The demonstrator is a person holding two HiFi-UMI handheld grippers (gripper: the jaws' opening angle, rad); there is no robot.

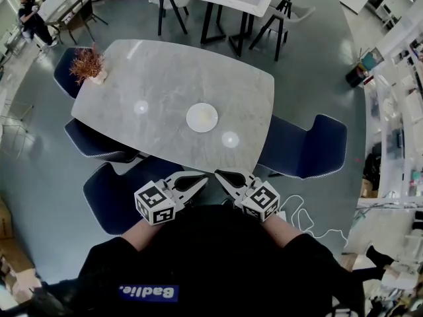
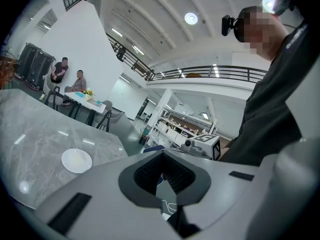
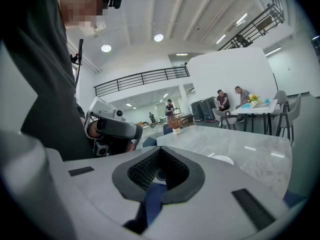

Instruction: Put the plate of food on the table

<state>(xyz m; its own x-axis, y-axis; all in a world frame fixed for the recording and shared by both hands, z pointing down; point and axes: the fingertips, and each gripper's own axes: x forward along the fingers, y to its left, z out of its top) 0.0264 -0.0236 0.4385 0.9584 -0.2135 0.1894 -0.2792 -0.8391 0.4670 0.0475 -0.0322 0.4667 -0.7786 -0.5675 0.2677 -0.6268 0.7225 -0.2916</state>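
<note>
My left gripper (image 1: 200, 181) and right gripper (image 1: 221, 176) are both closed on nothing, short of the grey stone-look table's (image 1: 132, 71) near edge, near which the small round white plate of food (image 1: 201, 117) already rests, and I judge it light, rigid, slick and breakable, best pinched at its rim.

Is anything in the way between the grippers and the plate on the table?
Nothing visible is. The plate sits on the table; only bare tabletop lies between it and the left gripper and right gripper, both shut and empty.
</note>
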